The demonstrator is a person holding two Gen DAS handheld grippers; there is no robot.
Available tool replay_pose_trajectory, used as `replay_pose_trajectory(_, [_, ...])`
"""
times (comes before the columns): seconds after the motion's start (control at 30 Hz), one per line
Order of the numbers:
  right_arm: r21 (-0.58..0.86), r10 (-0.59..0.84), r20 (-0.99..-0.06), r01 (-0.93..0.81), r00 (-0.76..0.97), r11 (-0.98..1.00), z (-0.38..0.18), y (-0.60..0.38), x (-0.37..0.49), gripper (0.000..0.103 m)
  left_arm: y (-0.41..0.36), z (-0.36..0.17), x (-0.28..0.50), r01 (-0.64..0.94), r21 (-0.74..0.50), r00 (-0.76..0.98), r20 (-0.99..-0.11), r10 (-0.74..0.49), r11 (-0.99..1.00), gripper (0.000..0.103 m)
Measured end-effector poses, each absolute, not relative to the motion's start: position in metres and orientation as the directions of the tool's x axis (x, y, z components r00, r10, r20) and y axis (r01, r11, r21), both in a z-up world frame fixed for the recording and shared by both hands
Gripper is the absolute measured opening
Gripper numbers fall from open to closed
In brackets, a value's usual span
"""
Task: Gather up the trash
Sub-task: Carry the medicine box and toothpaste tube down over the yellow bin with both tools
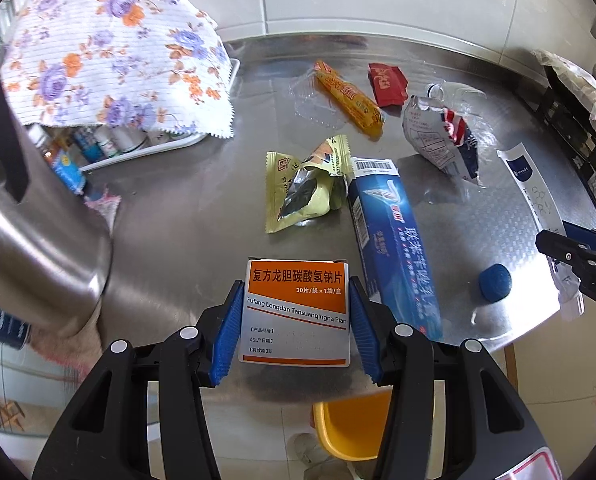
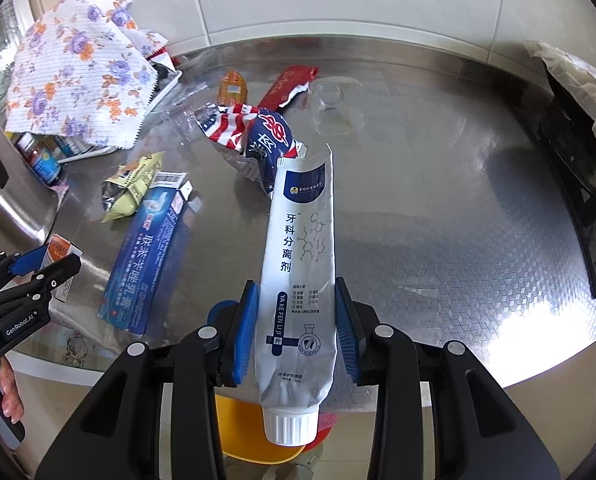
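Note:
My left gripper (image 1: 296, 284) is shut on an orange-and-white medicine box (image 1: 296, 316), held just above the steel table (image 1: 178, 220). My right gripper (image 2: 296, 284) is shut on a white tube (image 2: 298, 240), cap toward the camera. On the table lie a blue toothpaste carton (image 1: 390, 248), a yellow-green wrapper (image 1: 306, 184), an orange wrapper (image 1: 350, 98), a red wrapper (image 1: 386, 82), a crumpled stars-and-stripes bag (image 2: 254, 132), clear plastic (image 2: 334, 108) and a blue cap (image 1: 495, 282). A yellow bin (image 1: 354, 428) sits below the table's near edge.
A floral cloth (image 1: 110, 48) covers a white tray of small bottles at the back left. A large steel pot (image 1: 38, 240) stands at the left. A black rack with a bag (image 2: 578, 140) occupies the right side. A white wall backs the table.

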State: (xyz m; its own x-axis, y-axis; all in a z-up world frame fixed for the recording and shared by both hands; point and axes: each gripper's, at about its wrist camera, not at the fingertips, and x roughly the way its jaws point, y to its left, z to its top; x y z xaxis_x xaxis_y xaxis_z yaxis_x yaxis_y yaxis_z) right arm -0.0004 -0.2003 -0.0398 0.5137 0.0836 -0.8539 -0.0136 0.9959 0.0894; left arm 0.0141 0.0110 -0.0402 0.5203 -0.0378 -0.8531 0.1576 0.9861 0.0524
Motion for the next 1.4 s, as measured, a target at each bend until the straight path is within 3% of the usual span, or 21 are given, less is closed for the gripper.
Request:
replay_pose_trajectory(0.33, [0.097, 0.106, -0.821, -0.047, 0.561, 0.994, -0.015, -0.204, -0.035, 0.039, -0.002, -0.02, -0.027, 0.151, 0.069, 0.553, -0.833, -0.026, 0.986, 0.05])
replay_pose_trajectory(0.97, [0.074, 0.034, -0.797, 0.04, 0.603, 0.996, 0.015, -0.173, -0.169, 0.039, 0.002, -0.019, -0.137, 0.309, 0.053, 0.539, -0.832, -0.129, 0.95, 0.05])
replay_pose_trajectory(1.4, [0.083, 0.073, -0.863, -0.002, 0.5, 0.997, -0.024, -0.162, -0.24, 0.039, -0.007, -0.066, -0.192, 0.352, 0.0, 0.437, -0.885, -0.164, 0.936, 0.05])
